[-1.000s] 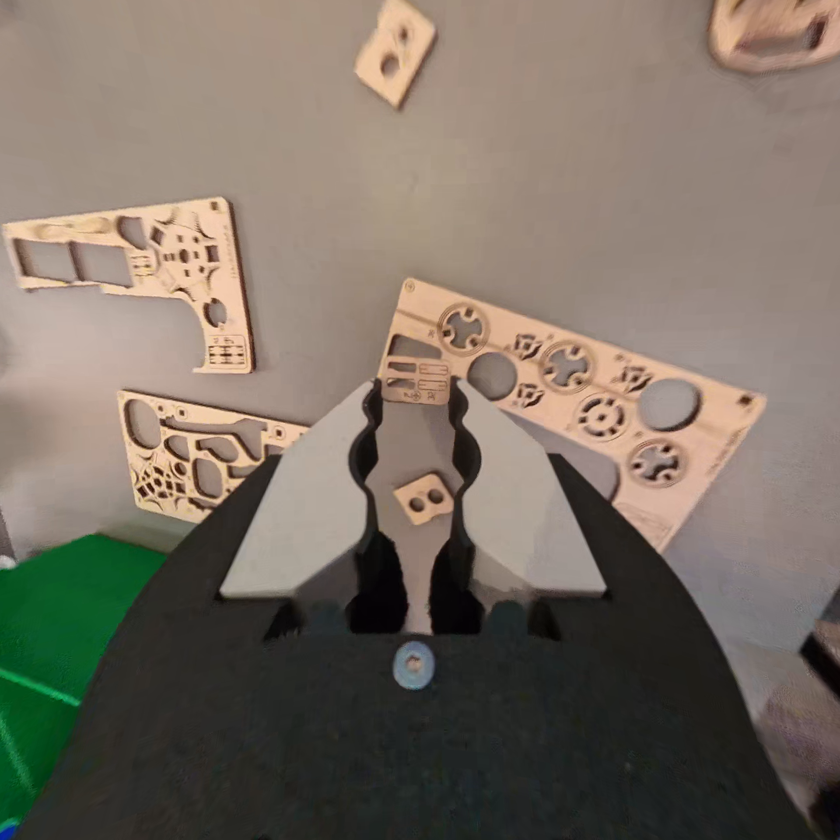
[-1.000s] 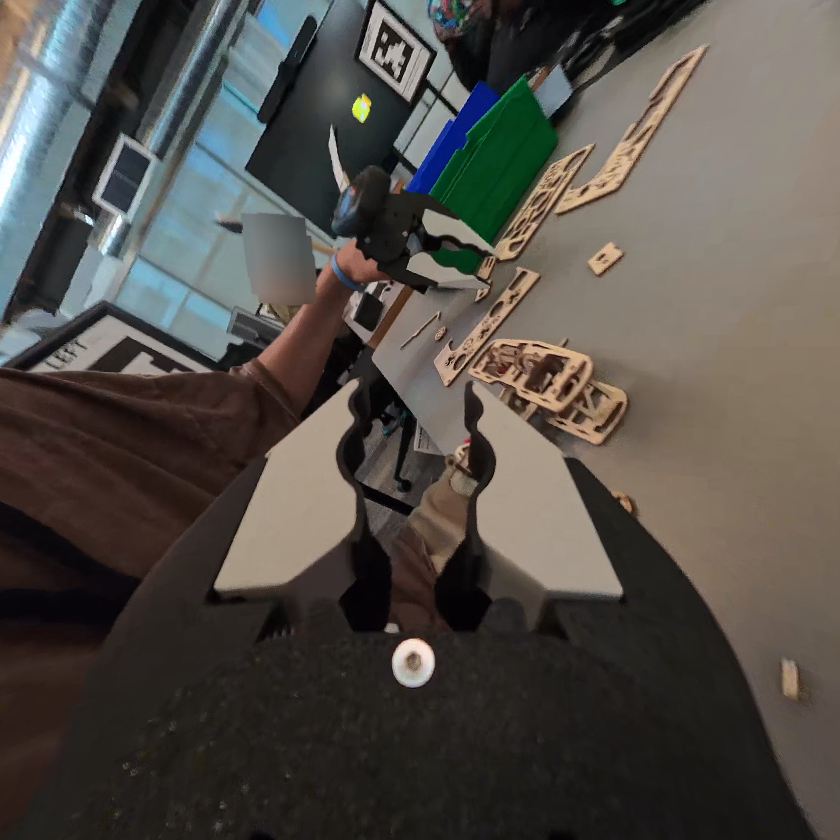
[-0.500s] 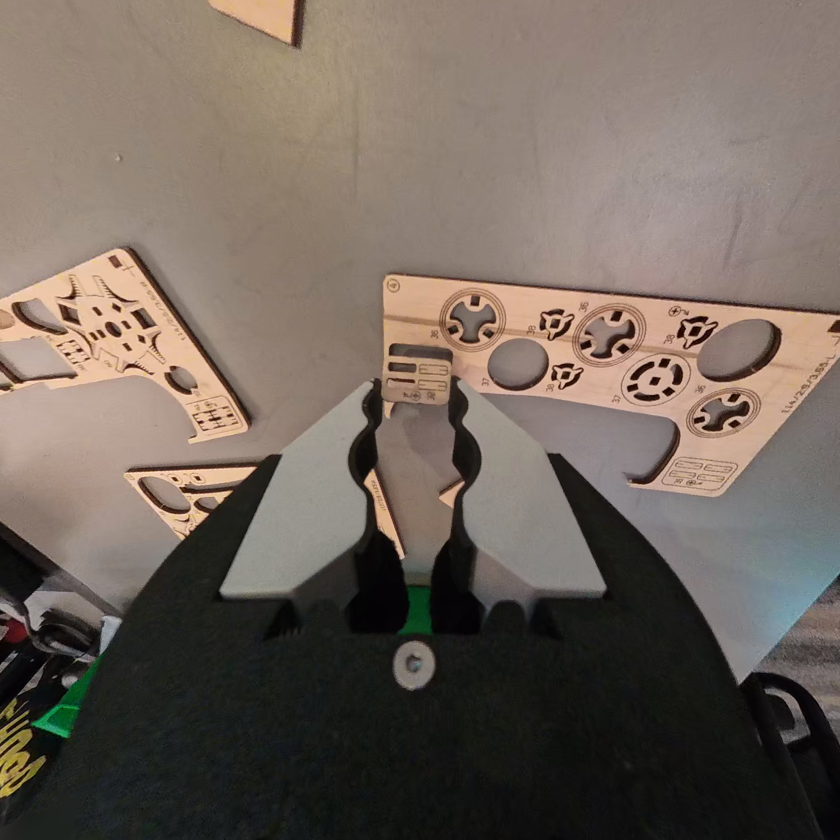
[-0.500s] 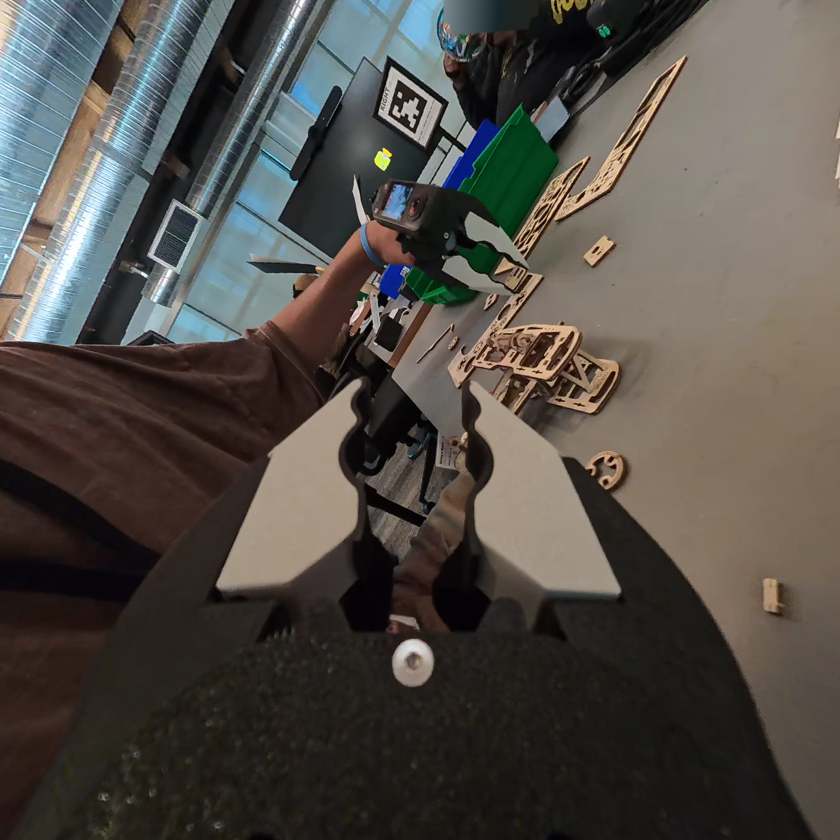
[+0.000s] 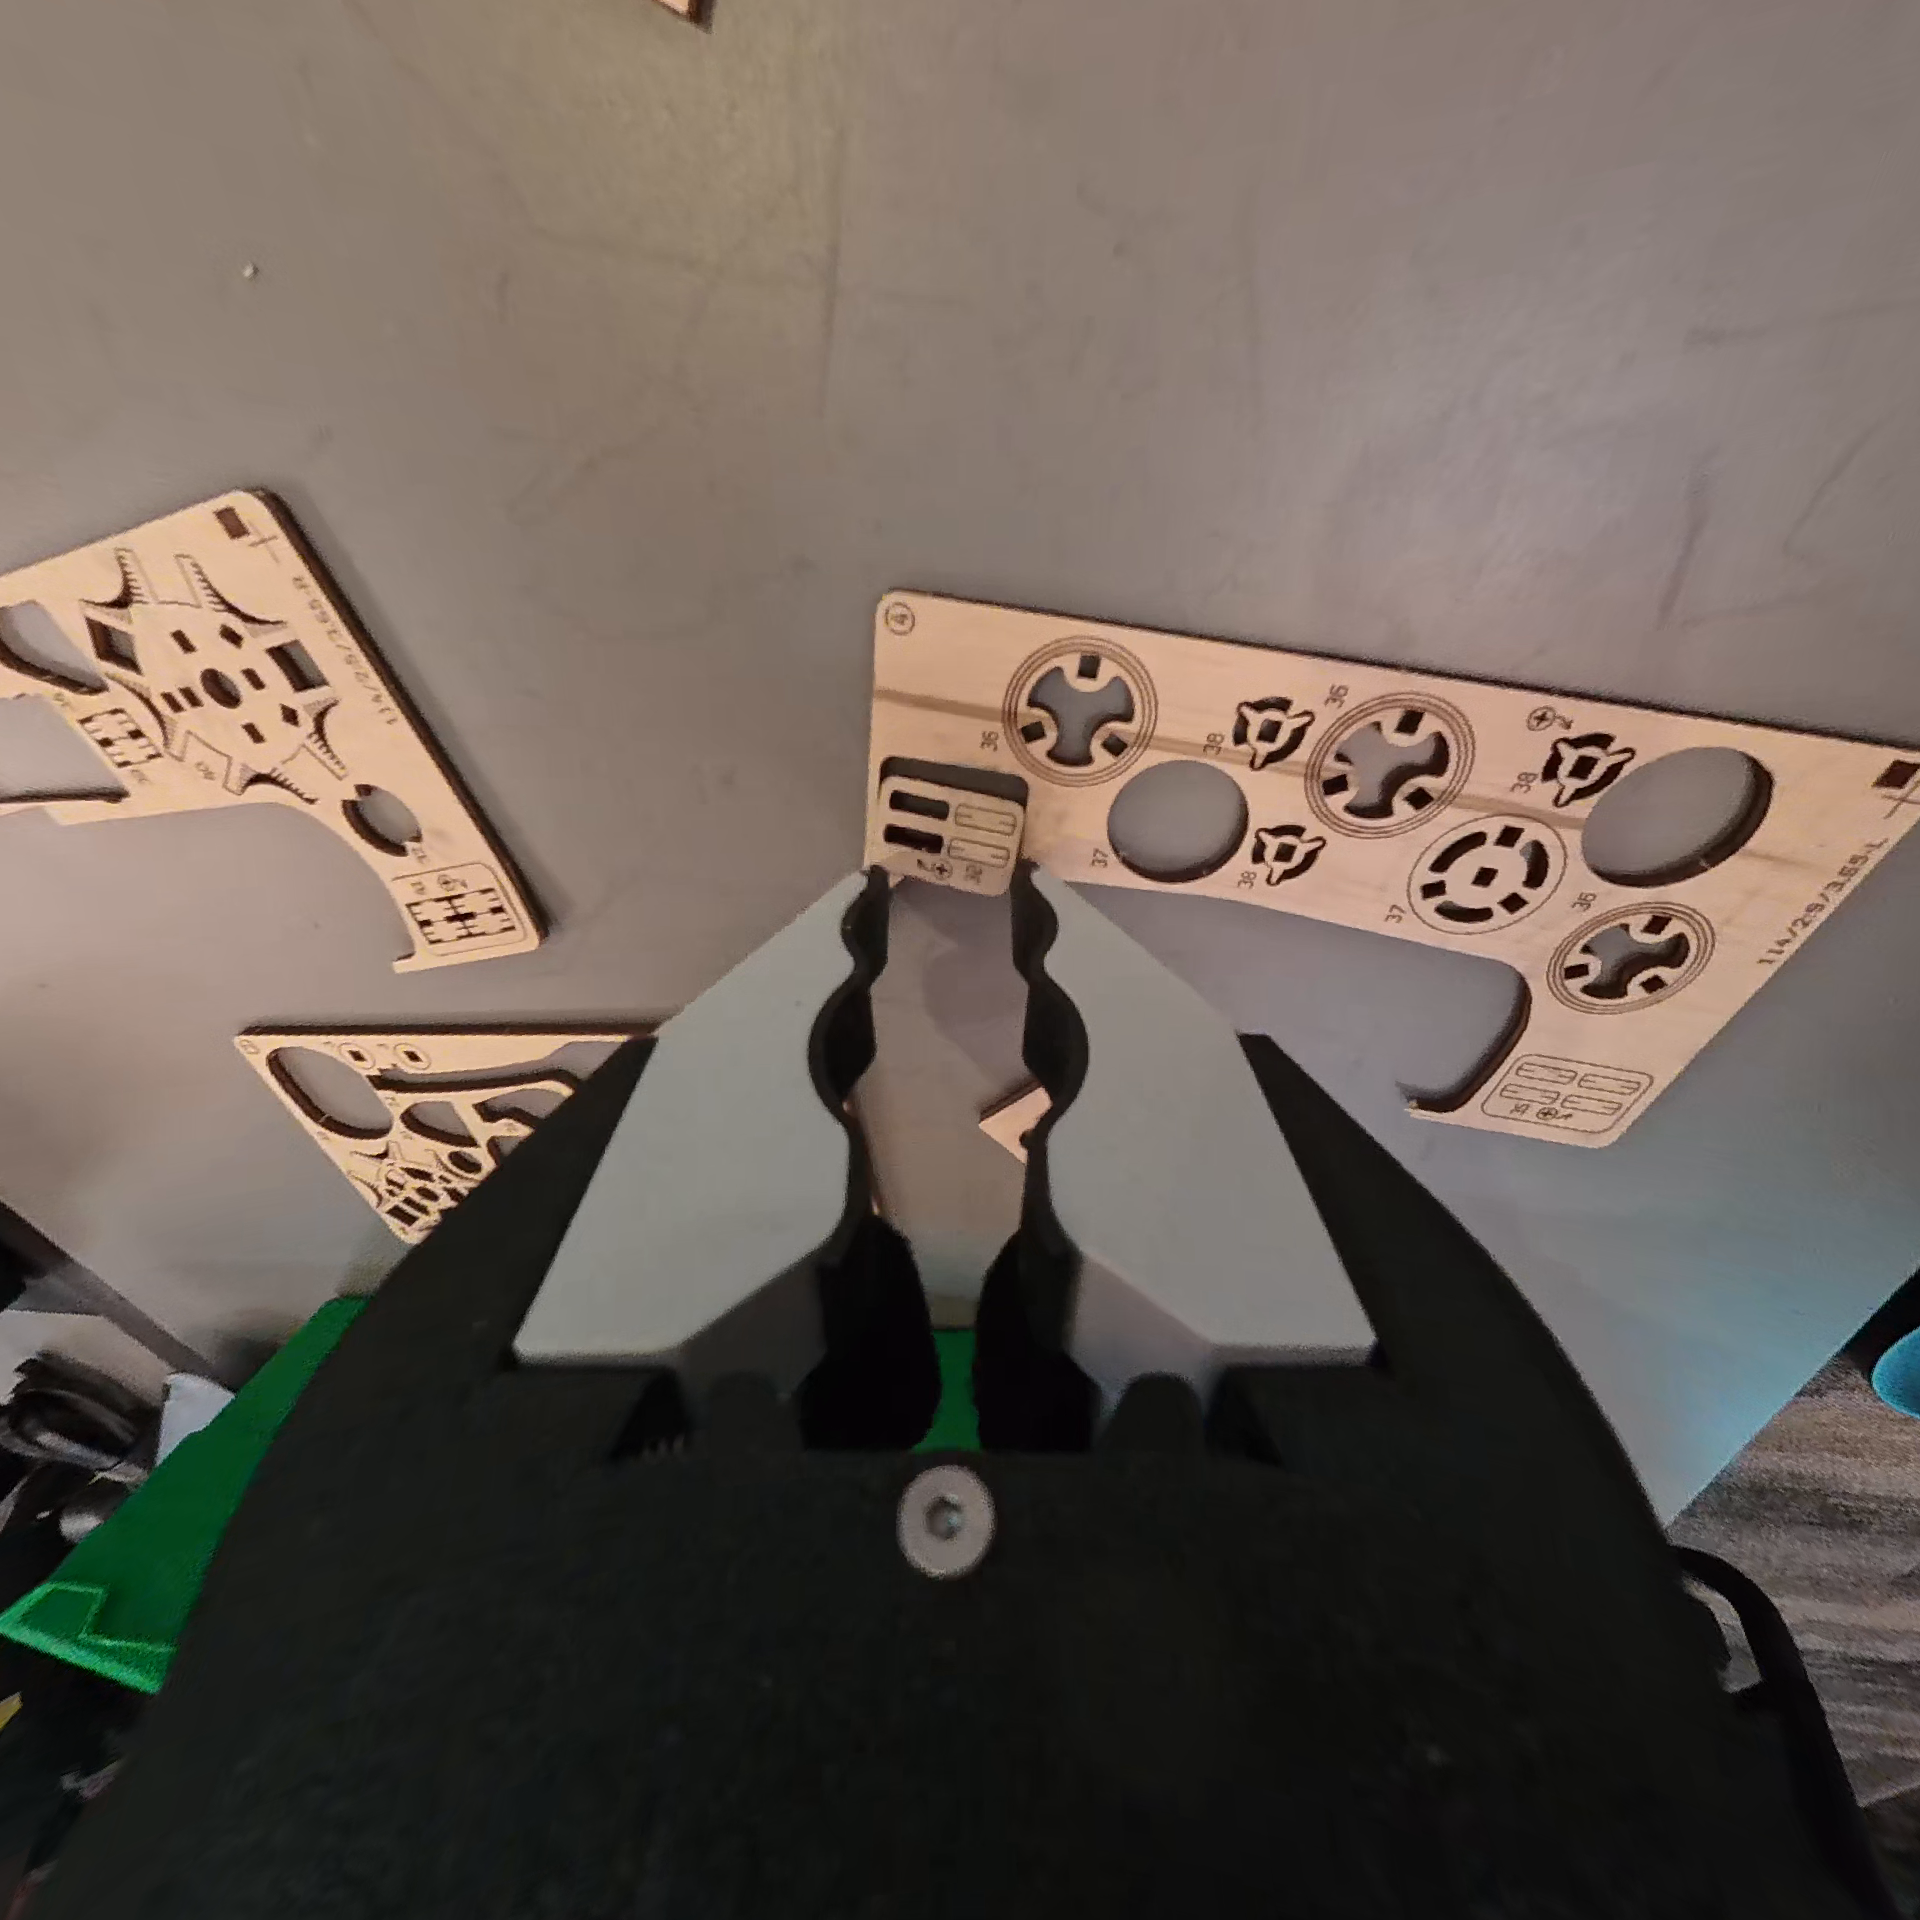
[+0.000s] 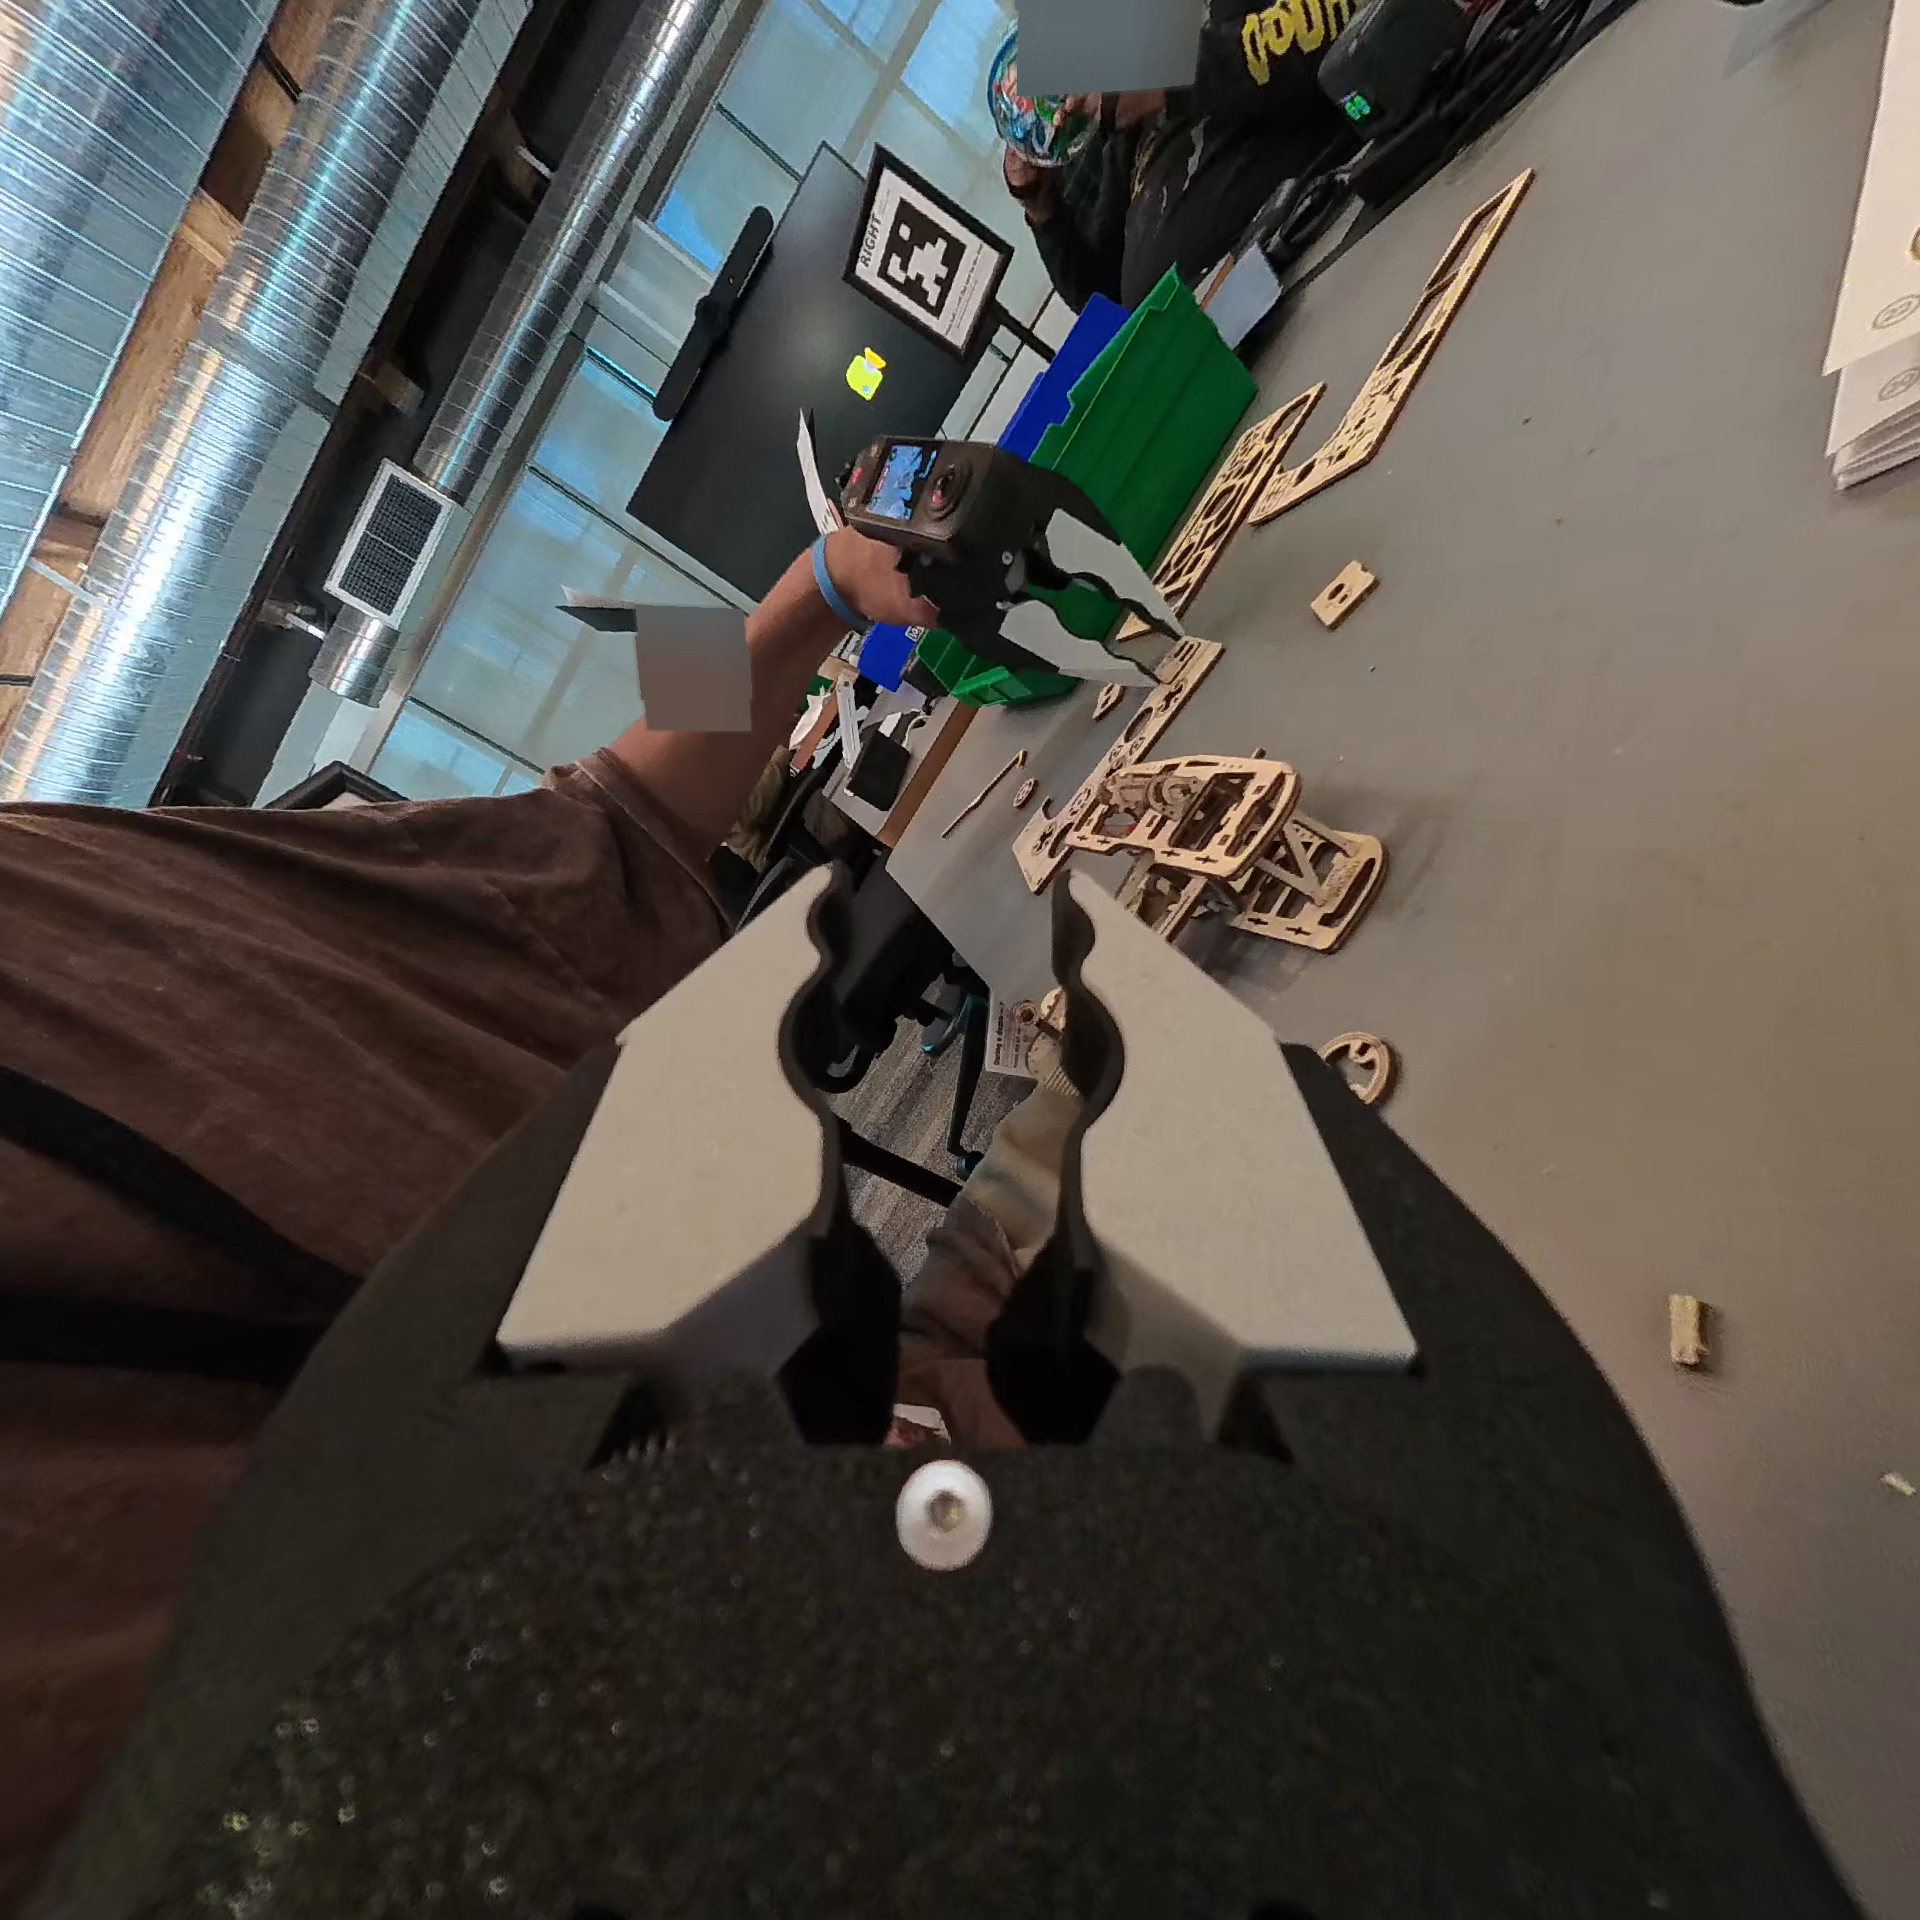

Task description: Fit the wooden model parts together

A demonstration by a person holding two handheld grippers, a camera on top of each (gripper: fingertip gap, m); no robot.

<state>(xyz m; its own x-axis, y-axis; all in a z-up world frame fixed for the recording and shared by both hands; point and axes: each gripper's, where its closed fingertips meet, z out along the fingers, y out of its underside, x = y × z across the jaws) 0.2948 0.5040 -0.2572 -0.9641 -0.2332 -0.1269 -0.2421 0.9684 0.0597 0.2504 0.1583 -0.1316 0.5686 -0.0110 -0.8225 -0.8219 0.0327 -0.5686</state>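
We see the left gripper (image 5: 951, 883) pinching a small slotted wooden tab (image 5: 951, 826) at its tips, over the corner notch of the wooden sheet (image 5: 1382, 821) on the grey table (image 5: 1039, 312); right gripper (image 6: 951, 894) parted, empty, off the table edge; half-built wooden model (image 6: 1216, 831) sits near it.

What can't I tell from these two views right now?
- Left wrist view: whether the small slotted wooden tab at the left gripper tips is lifted off the parts sheet; angle hides any gap.
- Same view: a wood scrap, half behind the finger.
- Right wrist view: joints of the partly built model are too small.
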